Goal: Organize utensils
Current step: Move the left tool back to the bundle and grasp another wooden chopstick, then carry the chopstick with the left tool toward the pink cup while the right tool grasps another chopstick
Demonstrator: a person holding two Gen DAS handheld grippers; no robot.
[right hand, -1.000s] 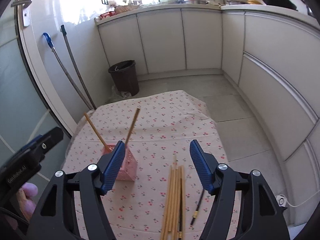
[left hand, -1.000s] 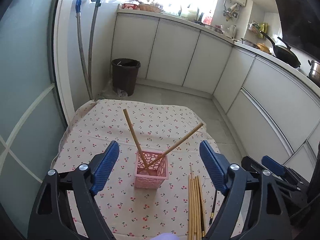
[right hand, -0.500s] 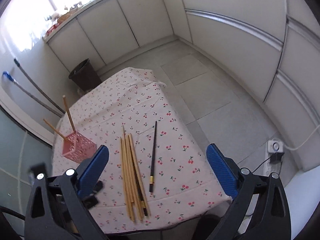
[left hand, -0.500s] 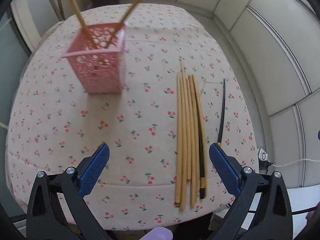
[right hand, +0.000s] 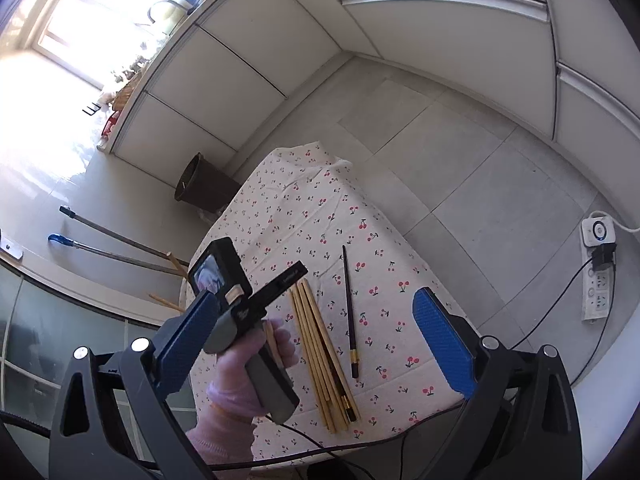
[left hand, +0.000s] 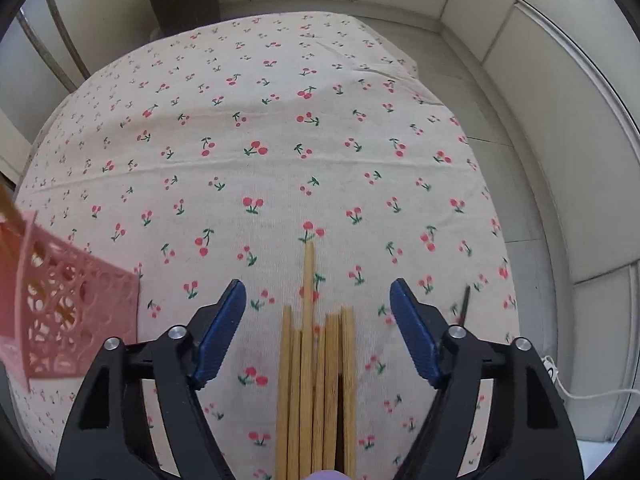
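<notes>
Since a sec ago the left gripper (left hand: 316, 322) has dropped from looking across the table at the pink basket (left hand: 68, 320) to hanging over the bundle of wooden chopsticks (left hand: 316, 380); basket now sits at the left edge of the left wrist view, w/ a stick blurred in it. The jaws have just been closing some, but the blue pads (left hand: 222, 330) are apart w/ the bundle between them, no pad touching wood. The right wrist view has rolled, so the table now runs diagonally.

Chopsticks lie side by side on the cherry-print tablecloth (left hand: 280, 140), lower centre of the left wrist view, tips pointing up-frame, one reaching past the rest. A dark stick lies among them on the right. In the right wrist view the same bundle (right hand: 320, 344) is centre-bottom, near the table's front edge, w/ a lone black chopstick (right hand: 349, 312) just right of it, apart.

Right gripper (right hand: 316, 332) stands wide, nothing between the pads. A gloved hand (right hand: 240, 376) holds the left gripper's handle, lower left of that view. Brown bin (right hand: 204, 184) on the floor beyond the table; power strip (right hand: 598, 276) at right.
</notes>
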